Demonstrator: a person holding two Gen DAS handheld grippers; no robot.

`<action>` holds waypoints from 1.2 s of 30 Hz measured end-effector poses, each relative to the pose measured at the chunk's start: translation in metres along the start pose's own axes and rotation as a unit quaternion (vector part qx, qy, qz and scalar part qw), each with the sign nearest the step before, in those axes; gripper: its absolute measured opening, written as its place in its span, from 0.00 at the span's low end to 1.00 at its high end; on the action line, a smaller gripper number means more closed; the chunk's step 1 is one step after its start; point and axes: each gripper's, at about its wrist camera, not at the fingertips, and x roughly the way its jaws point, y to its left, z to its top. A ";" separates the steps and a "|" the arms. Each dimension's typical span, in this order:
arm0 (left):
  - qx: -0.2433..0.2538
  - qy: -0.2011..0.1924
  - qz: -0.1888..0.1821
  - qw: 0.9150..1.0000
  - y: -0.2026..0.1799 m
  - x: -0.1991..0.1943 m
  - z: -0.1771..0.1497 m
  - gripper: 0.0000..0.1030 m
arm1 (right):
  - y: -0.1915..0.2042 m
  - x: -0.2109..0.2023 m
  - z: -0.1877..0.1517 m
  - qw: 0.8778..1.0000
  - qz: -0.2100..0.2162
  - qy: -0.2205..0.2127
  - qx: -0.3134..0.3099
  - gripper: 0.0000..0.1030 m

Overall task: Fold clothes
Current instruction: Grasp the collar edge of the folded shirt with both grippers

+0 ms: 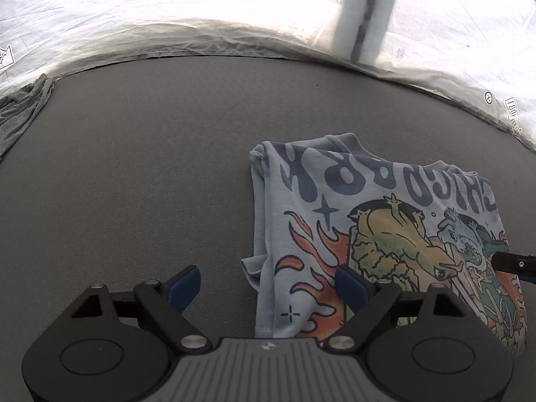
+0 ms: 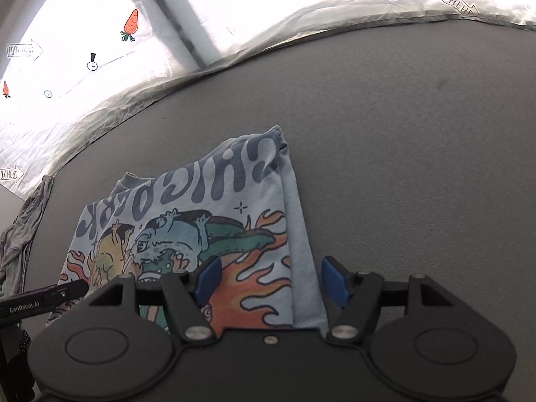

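1. A light blue T-shirt (image 1: pixel 335 207) lies folded into a compact rectangle on the dark grey surface, in the lower right of the left wrist view and the lower centre-left of the right wrist view (image 2: pixel 214 221).
2. Its printed front faces up: dark blue lettering, orange flames, a yellow-green creature and a blue one.
3. The collar points toward the top of both frames.
4. Folded layers, probably a tucked sleeve, show along its side edges.

"GenRobot.AI" on left hand-held gripper (image 2: pixel 43 298)
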 end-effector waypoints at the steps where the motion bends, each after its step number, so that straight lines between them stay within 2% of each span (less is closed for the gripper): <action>1: -0.001 0.002 -0.006 1.000 0.001 0.003 0.003 0.85 | 0.001 0.002 0.001 1.000 0.001 -0.001 -0.003 0.66; 11: 0.013 0.009 -0.073 0.997 0.002 0.040 0.043 0.83 | 0.016 0.027 0.029 0.998 0.005 -0.005 -0.060 0.66; 16: 0.010 -0.002 -0.096 0.995 -0.004 0.050 0.056 0.80 | 0.024 0.041 0.048 0.998 0.001 0.000 -0.060 0.60; 18: 0.014 -0.006 -0.092 0.996 -0.008 0.050 0.057 0.75 | 0.027 0.045 0.053 0.999 -0.003 0.000 -0.054 0.60; 20: 0.004 -0.009 -0.100 0.995 -0.008 0.049 0.055 0.63 | 0.033 0.047 0.054 0.998 -0.010 0.000 -0.058 0.57; 22: -0.014 -0.011 -0.107 0.994 -0.007 0.046 0.053 0.48 | 0.039 0.047 0.052 0.998 -0.007 0.004 -0.069 0.42; 24: -0.031 -0.012 -0.109 0.993 -0.007 0.042 0.051 0.39 | 0.043 0.045 0.050 0.997 -0.009 0.001 -0.073 0.39; 26: -0.036 -0.018 -0.100 0.994 -0.010 0.035 0.050 0.23 | 0.045 0.042 0.048 0.997 -0.018 -0.004 -0.074 0.28; 27: -0.033 -0.024 -0.095 0.995 -0.013 0.030 0.049 0.21 | 0.043 0.038 0.048 0.998 -0.013 -0.009 -0.066 0.14; 28: -0.027 -0.031 -0.093 0.995 -0.016 0.022 0.048 0.17 | 0.041 0.033 0.048 0.998 -0.008 -0.015 -0.058 0.12; 31: -0.016 -0.058 -0.100 0.993 -0.024 -0.007 0.042 0.16 | 0.041 0.007 0.040 0.997 0.027 -0.048 -0.057 0.11; 33: -0.018 -0.082 -0.110 0.990 -0.029 -0.035 0.035 0.16 | 0.051 -0.013 0.030 0.993 0.025 -0.073 -0.085 0.11; 36: -0.015 -0.116 -0.113 0.987 -0.041 -0.078 0.020 0.15 | 0.065 -0.051 0.013 0.988 0.028 -0.120 -0.096 0.11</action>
